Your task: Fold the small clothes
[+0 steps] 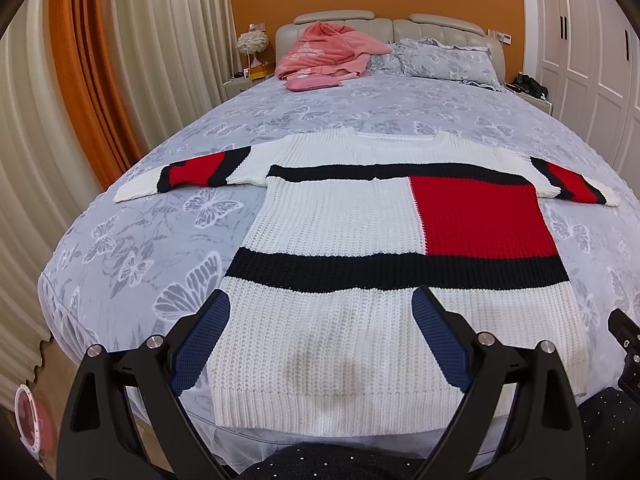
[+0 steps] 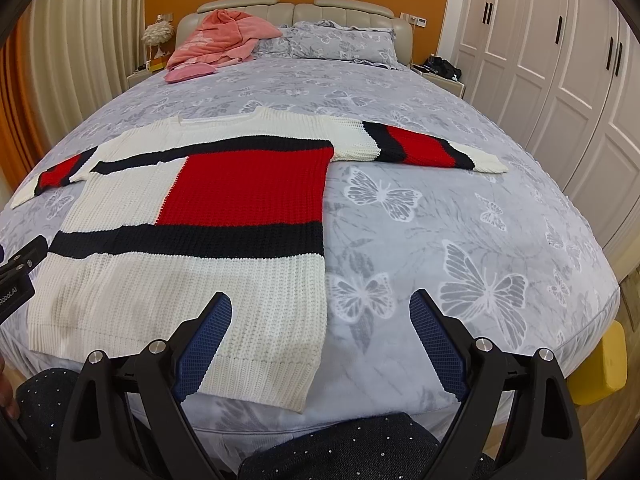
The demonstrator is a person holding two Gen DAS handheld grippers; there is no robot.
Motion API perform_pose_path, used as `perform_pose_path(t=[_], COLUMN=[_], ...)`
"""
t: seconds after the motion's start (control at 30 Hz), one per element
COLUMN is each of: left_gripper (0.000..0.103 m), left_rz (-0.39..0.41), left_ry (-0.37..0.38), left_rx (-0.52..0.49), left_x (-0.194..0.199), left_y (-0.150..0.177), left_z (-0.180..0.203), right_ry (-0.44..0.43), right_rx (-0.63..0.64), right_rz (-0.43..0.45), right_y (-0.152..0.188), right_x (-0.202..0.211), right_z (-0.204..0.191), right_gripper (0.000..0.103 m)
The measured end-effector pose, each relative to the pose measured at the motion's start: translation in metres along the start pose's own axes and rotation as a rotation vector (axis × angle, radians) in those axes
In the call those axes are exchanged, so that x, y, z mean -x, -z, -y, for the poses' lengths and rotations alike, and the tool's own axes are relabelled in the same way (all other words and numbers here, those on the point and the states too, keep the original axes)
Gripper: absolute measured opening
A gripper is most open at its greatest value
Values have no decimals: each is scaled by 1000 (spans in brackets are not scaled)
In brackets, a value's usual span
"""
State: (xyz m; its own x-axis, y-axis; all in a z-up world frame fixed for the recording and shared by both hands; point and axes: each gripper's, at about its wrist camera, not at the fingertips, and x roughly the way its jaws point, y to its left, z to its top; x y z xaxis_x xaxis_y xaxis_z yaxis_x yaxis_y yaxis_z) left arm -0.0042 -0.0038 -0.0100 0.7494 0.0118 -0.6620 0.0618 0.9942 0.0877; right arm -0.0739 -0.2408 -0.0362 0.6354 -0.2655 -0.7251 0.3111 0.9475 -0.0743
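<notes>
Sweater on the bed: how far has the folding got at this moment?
Done: the sweater lies spread flat on the bed, both sleeves out to the sides. In hand: nothing; the left gripper and the right gripper hover open near its hem, neither touching it. Left: every fold; no sleeve or side is turned in.

Black-framed left gripper [image 1: 320, 308] and right gripper [image 2: 320, 308] — blue textured pads, silver screws — above dark speckled trousers [image 2: 352, 448].

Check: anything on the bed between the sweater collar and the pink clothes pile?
Nothing: only bare butterfly-print bedspread between the sweater collar and the pink pile. Both wrist views show it.
</notes>
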Motion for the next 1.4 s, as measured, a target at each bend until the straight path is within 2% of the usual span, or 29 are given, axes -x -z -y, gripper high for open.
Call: perform_pose_path(t=[1.2, 1.4], left_gripper=[90, 91], left_rz=[-21, -12], left_ry=[-6, -7], left_rx=[-9, -18], left_x=[-4, -3], left_y=[5, 3], left_z=[-2, 1], right_ry=[-4, -63], right_rx=[-6, -105], right_rz=[-4, -36], right_y=[0, -3], right_x=[-1, -6], right_z=[0, 20], right_gripper=[88, 88])
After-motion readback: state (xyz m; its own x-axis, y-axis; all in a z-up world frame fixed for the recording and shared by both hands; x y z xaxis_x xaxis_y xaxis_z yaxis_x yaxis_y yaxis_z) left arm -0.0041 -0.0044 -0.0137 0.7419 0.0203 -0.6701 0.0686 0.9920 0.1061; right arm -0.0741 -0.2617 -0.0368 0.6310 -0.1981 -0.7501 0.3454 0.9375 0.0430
